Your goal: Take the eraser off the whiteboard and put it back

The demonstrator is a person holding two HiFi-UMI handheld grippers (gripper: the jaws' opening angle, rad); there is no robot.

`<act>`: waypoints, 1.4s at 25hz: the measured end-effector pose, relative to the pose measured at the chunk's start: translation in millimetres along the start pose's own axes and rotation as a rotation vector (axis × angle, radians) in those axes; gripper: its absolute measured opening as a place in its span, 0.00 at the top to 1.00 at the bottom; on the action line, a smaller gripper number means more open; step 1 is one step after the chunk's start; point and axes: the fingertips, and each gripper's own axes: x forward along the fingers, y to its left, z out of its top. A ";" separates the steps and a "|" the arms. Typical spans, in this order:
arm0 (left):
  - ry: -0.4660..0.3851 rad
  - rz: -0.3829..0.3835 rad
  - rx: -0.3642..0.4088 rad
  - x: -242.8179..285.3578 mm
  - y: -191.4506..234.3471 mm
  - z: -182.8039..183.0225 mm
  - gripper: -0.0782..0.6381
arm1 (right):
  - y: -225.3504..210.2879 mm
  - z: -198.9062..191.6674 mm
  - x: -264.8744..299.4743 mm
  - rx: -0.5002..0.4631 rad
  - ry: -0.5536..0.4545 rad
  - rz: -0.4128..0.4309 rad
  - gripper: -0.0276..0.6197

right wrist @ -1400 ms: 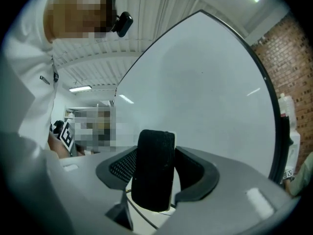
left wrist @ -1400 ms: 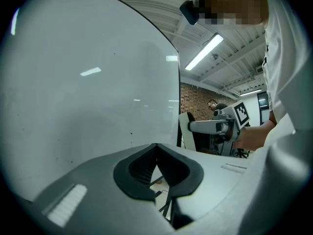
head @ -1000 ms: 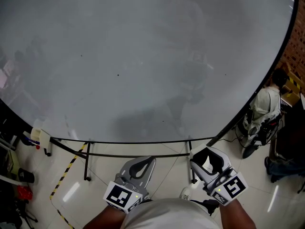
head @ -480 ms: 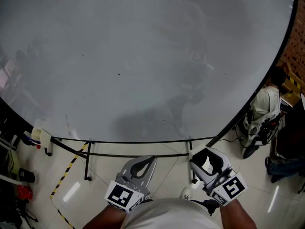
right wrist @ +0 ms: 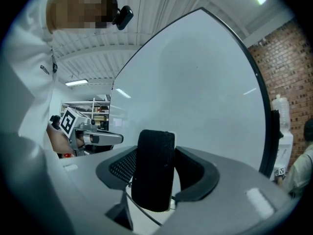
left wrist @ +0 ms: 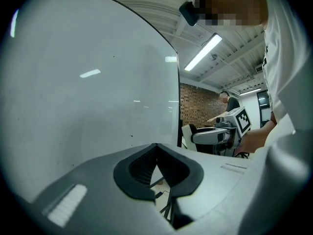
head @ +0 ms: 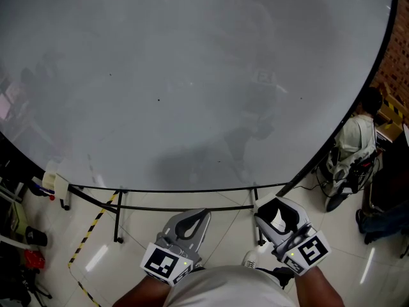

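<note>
The big whiteboard (head: 192, 75) fills most of the head view, its surface wiped and bare. My right gripper (head: 273, 211) hangs below the board's lower edge, shut on the eraser (right wrist: 155, 168), a black felt block with a white back that stands upright between the jaws. My left gripper (head: 195, 215) is beside it at the same height, its jaws (left wrist: 157, 148) closed together with nothing in them. Each gripper shows in the other's view: the left gripper (right wrist: 93, 133), the right gripper (left wrist: 220, 133).
The board's black stand legs (head: 118, 216) and a yellow-black floor tape (head: 89, 232) lie below it. A small white holder (head: 54, 184) hangs at the board's lower left corner. A seated person (head: 358, 139) and a brick wall (head: 396, 62) are at the right.
</note>
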 end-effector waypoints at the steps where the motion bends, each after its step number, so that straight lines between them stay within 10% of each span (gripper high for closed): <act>1: 0.002 0.000 0.000 0.2 0.2 -0.7 0.87 | 0.1 -0.4 0.4 0.000 0.000 0.001 0.60; 35: 0.032 -0.159 0.004 -58.1 30.7 -14.4 0.87 | 74.7 -2.3 15.1 0.031 0.013 -0.166 0.60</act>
